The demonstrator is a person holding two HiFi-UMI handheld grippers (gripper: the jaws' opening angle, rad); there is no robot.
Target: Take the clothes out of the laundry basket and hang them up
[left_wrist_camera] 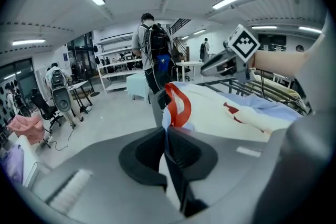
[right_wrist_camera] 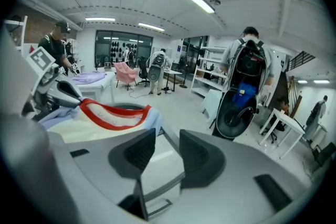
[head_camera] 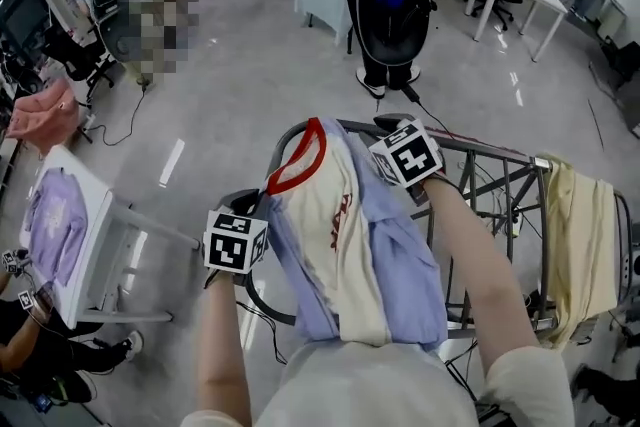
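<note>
left gripper [left_wrist_camera: 165,131], right gripper [right_wrist_camera: 167,137]: 2 | drying rack [head_camera: 500,153]: 1 | garments [head_camera: 330,235] on it: 2, maybe 3

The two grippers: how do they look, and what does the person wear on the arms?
The left gripper and right gripper are both smooth grey plastic, with broad jaws lined by black ribbed pads. Each carries a white cube printed with black square markers. The person wears pale short sleeves.

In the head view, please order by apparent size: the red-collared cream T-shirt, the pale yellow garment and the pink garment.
Largest: red-collared cream T-shirt.
Then: pale yellow garment.
Smallest: pink garment, though it is farther from the camera, so its real size is unsure.
</note>
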